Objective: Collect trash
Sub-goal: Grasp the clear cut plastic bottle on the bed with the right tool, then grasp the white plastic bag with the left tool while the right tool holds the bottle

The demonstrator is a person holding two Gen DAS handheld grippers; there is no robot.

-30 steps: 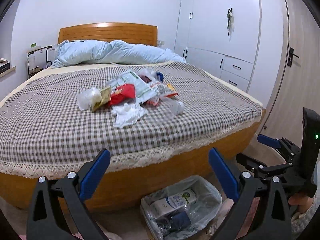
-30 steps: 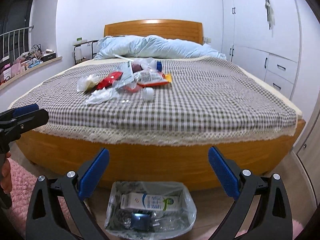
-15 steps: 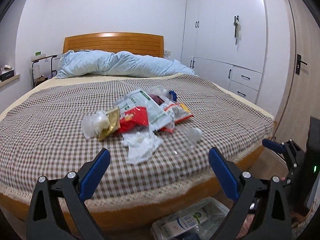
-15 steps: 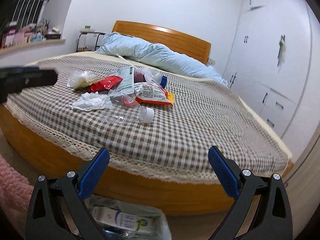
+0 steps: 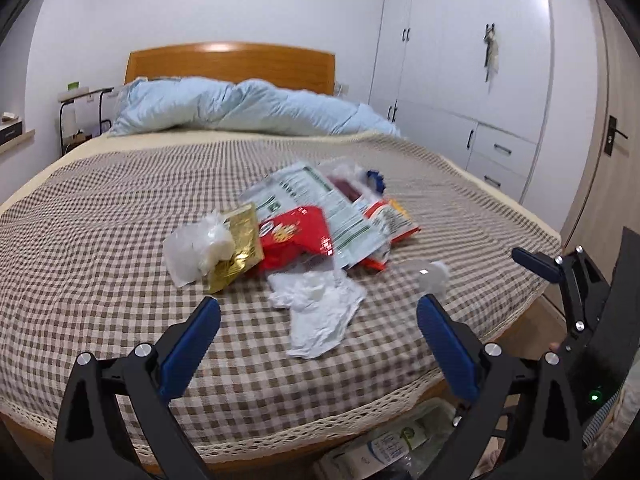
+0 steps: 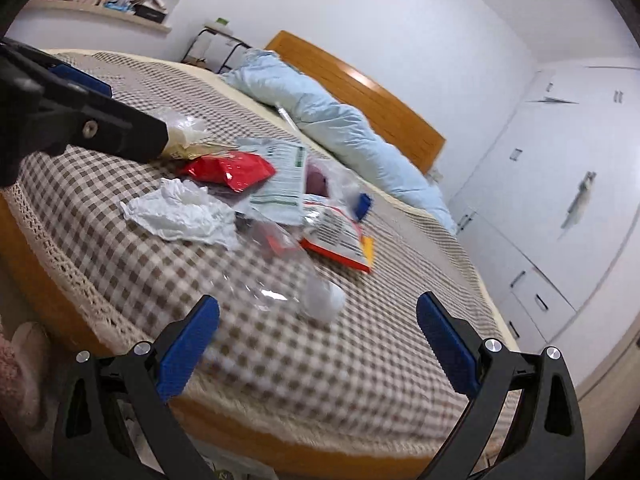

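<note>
Left wrist view showed the left gripper (image 5: 318, 332) with its two blue-padded fingers (image 5: 192, 344) spread wide and empty above a bed (image 5: 100, 216) covered in a brown-and-white checked spread with a lace-trimmed edge. One heap of trash (image 5: 296, 236) lay near the middle of the spread: a crumpled white tissue (image 5: 320, 312) nearest the left gripper, a glossy red snack bag (image 5: 296, 240), a creased gold foil wrapper (image 5: 238, 248), a cloudy plastic bag (image 5: 192, 252), a flat white-and-green printed pouch (image 5: 320, 208) and an orange-edged packet (image 5: 390, 220). A clear plastic bottle (image 6: 292, 280) with a white cap lay on its side, apart from the heap, just ahead of the right gripper (image 6: 318, 332), whose two fingers were likewise released and held nothing. A rumpled pale blue quilt (image 5: 240, 108) lay against the wooden headboard (image 5: 228, 60). Bare checked cloth stretched on every side of the heap, and the bed's near edge ran just under both grippers. A plastic-lined bin (image 5: 396, 444) sat on the floor below that edge
</note>
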